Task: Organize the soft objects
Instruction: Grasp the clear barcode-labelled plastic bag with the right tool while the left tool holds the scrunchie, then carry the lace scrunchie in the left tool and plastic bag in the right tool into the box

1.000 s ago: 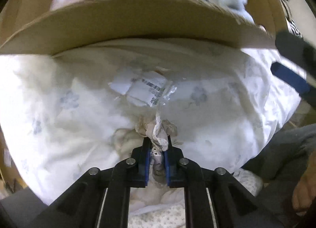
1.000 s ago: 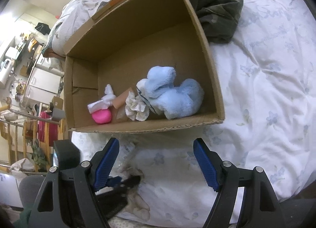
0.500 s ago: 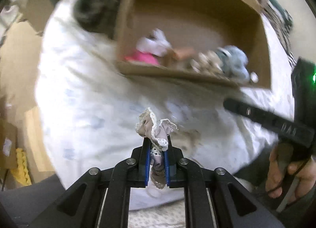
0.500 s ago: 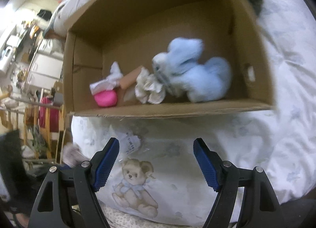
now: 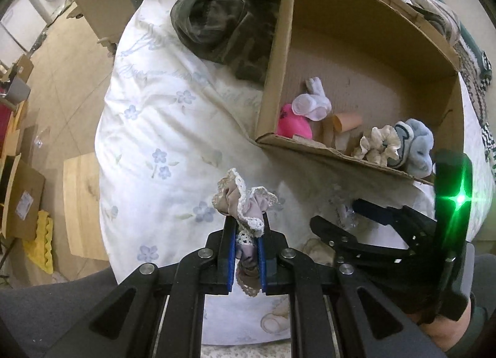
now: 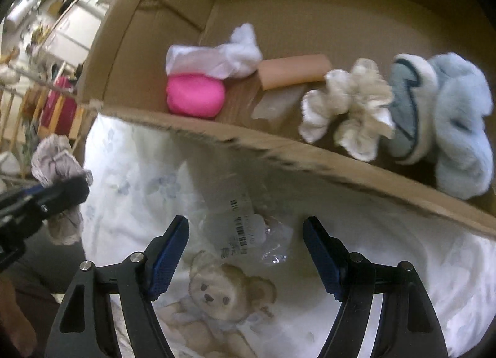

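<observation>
My left gripper (image 5: 245,224) is shut on a mauve lace-trimmed scrunchie (image 5: 243,200), held above the white duvet (image 5: 161,128); it also shows in the right wrist view (image 6: 54,159). My right gripper (image 6: 245,234) is open and empty, low over the duvet before the cardboard box (image 6: 279,150), above a clear plastic wrapper with a barcode label (image 6: 248,234). The box (image 5: 365,48) holds a pink ball (image 6: 195,96), a white sock (image 6: 217,54), a cream scrunchie (image 6: 347,110) and a pale blue plush toy (image 6: 455,122).
A camouflage garment (image 5: 223,17) lies left of the box. A teddy bear print (image 6: 223,293) is on the duvet near me. Wooden floor with boxes and a low wooden table (image 5: 80,203) lies beyond the bed's left edge.
My left gripper lifted the scrunchie off the duvet and pulled back and left. My right gripper moved down and closer to the box front, over the plastic wrapper.
</observation>
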`<state>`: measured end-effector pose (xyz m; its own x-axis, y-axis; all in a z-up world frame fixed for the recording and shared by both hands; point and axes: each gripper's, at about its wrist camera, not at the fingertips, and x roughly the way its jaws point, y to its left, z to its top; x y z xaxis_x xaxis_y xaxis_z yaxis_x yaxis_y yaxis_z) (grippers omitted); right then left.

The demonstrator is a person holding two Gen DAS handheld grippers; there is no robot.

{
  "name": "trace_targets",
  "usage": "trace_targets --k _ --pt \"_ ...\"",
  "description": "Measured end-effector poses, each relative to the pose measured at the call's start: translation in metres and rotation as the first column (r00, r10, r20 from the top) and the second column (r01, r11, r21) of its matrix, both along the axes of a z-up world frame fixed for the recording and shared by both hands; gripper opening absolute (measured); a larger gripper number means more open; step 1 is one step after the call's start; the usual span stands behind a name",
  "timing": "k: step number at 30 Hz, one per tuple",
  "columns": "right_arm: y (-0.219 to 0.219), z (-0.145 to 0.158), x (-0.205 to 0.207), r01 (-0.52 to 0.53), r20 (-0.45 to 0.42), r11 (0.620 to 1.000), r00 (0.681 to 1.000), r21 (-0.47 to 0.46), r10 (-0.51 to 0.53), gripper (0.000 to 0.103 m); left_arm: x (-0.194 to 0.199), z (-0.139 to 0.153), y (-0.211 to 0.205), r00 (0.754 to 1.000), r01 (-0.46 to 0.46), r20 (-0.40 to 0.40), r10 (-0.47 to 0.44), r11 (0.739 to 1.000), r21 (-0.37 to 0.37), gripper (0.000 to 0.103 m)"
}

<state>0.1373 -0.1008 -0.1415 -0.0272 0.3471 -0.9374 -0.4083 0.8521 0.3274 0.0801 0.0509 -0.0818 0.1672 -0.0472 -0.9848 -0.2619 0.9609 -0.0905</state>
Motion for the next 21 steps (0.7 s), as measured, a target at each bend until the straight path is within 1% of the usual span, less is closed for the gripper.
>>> trace_targets --k 1,2,5,6,11,14,18,21 --pt "0.003 0.000 -0.002 -0.020 0.005 1.000 1.000 0.000 0.020 0.063 0.003 0.002 0.000 1.000 0.003 0.001 -0.003 1.000 0.002 0.011" --pt "0.006 0.000 -0.004 -0.033 0.003 0.999 0.999 0.003 0.033 0.060 0.002 0.003 -0.001 1.000 0.007 0.003 -0.007 1.000 0.006 0.011" --pt "0.010 0.005 -0.008 -0.061 0.014 0.998 0.998 0.017 0.061 0.046 0.004 0.003 -0.005 1.000 0.014 0.005 -0.014 1.000 0.011 0.011" --pt "0.010 0.006 -0.012 -0.069 0.018 0.998 0.997 0.014 0.069 0.044 0.005 0.003 -0.006 1.000 0.016 0.005 -0.016 1.000 0.013 0.011" --pt "0.002 0.019 -0.017 -0.054 0.031 0.998 0.998 0.032 0.053 0.041 0.004 0.007 -0.010 1.000 0.014 0.009 -0.014 1.000 0.025 0.011" --pt "-0.009 0.032 -0.020 -0.023 0.031 0.998 0.999 0.066 0.021 0.041 0.004 0.010 -0.013 1.000 0.011 0.021 -0.012 1.000 0.026 0.011" --pt "-0.025 0.049 -0.027 0.013 0.031 0.994 0.999 0.107 -0.016 0.041 0.005 0.023 -0.024 0.997 0.027 0.066 -0.030 0.998 0.049 0.011" --pt "-0.045 0.063 -0.028 0.040 0.030 0.989 0.999 0.144 -0.044 0.041 0.006 0.041 -0.033 0.989 0.047 0.136 -0.061 0.993 0.104 0.011"
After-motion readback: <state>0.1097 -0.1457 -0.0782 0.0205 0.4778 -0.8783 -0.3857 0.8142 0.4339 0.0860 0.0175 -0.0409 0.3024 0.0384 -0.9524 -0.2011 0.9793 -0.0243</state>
